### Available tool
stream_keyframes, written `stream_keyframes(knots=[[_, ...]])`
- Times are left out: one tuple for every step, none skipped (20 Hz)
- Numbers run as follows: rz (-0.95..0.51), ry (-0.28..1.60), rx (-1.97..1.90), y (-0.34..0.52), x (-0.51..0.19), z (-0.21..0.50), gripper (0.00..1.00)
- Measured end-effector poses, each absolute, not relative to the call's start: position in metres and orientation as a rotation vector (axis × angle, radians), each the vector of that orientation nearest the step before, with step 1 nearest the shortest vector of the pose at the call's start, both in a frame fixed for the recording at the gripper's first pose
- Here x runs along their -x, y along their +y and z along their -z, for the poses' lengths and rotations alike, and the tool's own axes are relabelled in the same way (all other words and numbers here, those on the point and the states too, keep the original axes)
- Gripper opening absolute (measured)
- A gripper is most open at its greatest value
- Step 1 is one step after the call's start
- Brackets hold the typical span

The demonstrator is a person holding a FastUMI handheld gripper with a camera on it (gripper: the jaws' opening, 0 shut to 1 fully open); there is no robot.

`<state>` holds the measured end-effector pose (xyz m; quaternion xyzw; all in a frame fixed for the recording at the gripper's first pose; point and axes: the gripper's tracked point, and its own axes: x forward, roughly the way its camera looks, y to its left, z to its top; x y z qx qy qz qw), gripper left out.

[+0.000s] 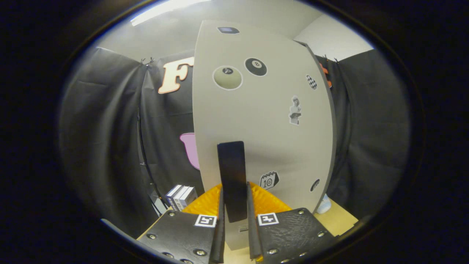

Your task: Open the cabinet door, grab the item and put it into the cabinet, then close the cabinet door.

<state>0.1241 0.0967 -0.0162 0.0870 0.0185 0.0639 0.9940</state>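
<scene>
A pale grey cabinet door with several stickers stands right in front of me. Its black vertical handle runs down between my two fingers. My gripper is shut on that handle, one finger pressing on each side of its lower part. The door's right edge is angled away from me. I cannot see the cabinet's inside from here. A small white item lies on the wooden tabletop just right of the door's lower corner.
Black cloth walls close in on the left and right. A few upright books stand on the tabletop left of the door. The light wooden tabletop runs below the door.
</scene>
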Motion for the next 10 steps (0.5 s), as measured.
stream_keyframes(knots=[[-0.124,0.037,-0.175,0.093,-0.121,0.016,0.26],[-0.121,0.034,-0.172,0.091,-0.117,0.016,0.26],[-0.118,0.039,-0.173,0.088,-0.114,0.016,0.26],[-0.115,0.037,-0.175,0.084,-0.110,0.016,0.26],[-0.114,0.042,-0.177,0.081,-0.107,0.017,0.26],[-0.111,0.042,-0.179,0.077,-0.102,0.017,0.26],[-0.107,0.041,-0.181,0.072,-0.098,0.018,0.26],[-0.102,0.044,-0.179,0.068,-0.094,0.018,0.27],[-0.096,0.042,-0.176,0.063,-0.089,0.019,0.27],[-0.089,0.045,-0.175,0.058,-0.085,0.019,0.26]])
